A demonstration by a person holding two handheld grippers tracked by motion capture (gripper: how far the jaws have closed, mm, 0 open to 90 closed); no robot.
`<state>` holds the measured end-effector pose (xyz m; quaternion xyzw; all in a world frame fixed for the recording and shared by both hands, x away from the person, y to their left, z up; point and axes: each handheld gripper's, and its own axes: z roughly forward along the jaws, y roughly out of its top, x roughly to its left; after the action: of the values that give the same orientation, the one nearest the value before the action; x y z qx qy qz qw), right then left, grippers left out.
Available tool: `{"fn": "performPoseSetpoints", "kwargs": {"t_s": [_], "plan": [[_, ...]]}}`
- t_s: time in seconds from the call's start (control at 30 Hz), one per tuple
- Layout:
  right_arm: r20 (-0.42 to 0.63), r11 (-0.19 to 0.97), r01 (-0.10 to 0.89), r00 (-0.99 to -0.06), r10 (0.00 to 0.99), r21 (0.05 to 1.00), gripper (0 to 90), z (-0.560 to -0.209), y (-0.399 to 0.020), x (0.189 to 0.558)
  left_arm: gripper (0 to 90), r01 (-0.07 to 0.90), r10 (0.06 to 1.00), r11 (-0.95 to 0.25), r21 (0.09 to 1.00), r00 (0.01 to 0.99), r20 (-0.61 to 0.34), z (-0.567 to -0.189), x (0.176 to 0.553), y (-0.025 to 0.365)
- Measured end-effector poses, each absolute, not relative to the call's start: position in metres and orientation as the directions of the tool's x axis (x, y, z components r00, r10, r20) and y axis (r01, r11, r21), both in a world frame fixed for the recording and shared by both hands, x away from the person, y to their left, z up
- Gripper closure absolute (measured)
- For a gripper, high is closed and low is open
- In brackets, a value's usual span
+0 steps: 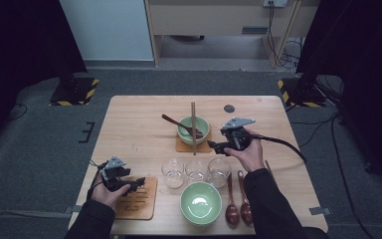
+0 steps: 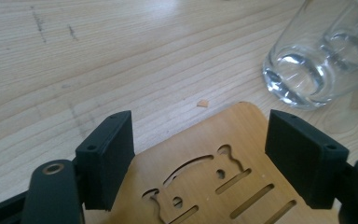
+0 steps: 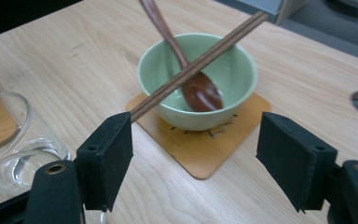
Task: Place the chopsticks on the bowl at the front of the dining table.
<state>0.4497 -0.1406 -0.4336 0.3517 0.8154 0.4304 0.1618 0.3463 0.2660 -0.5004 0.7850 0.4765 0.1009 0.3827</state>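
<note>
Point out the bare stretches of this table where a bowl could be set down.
The widest free patch is the far left of the table, between the far bowl's coaster and the left edge, above the cut-out wooden trivet. A smaller strip runs along the far right edge. The near middle is crowded: three glasses, near green bowl, two wooden spoons.

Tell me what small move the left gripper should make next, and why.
Probably close the left gripper on the cut-out wooden coaster. Its jaws stand open on either side of the coaster's near end, not pressing on it, so nothing is gripped yet. The second green bowl sits on the bare table, seemingly waiting for a coaster like the far bowl's.
</note>
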Motion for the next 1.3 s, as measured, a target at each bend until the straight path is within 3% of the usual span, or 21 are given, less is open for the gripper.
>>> {"fn": "performPoseSetpoints", "kwargs": {"t_s": [0.3, 0.57, 0.77, 1.1, 1.3], "plan": [[0.071, 0.286, 0.450, -0.627, 0.776, 0.846, 29.4, -0.428, -0.178, 0.440, 21.2, 0.658, 0.821, -0.262, 0.706, 0.536, -0.195, -0.501, 0.347, 0.266], [0.091, 0.256, 0.474, -0.593, 0.800, 0.843, 31.7, -0.426, -0.207, 0.428, 6.3, 0.667, 0.823, -0.226, 0.710, 0.521, -0.227, -0.504, 0.346, 0.267], [0.114, 0.251, 0.528, -0.563, 0.818, 0.811, 32.4, -0.433, -0.235, 0.413, 7.1, 0.673, 0.821, -0.200, 0.712, 0.511, -0.253, -0.501, 0.346, 0.266], [0.186, 0.137, 0.557, -0.485, 0.854, 0.819, 16.6, -0.457, -0.272, 0.398, 12.1, 0.620, 0.822, -0.147, 0.771, 0.510, -0.254, -0.487, 0.346, 0.266], [0.217, 0.087, 0.567, -0.446, 0.868, 0.819, 11.7, -0.466, -0.290, 0.392, 13.3, 0.580, 0.823, -0.121, 0.805, 0.512, -0.245, -0.474, 0.347, 0.265]]}}
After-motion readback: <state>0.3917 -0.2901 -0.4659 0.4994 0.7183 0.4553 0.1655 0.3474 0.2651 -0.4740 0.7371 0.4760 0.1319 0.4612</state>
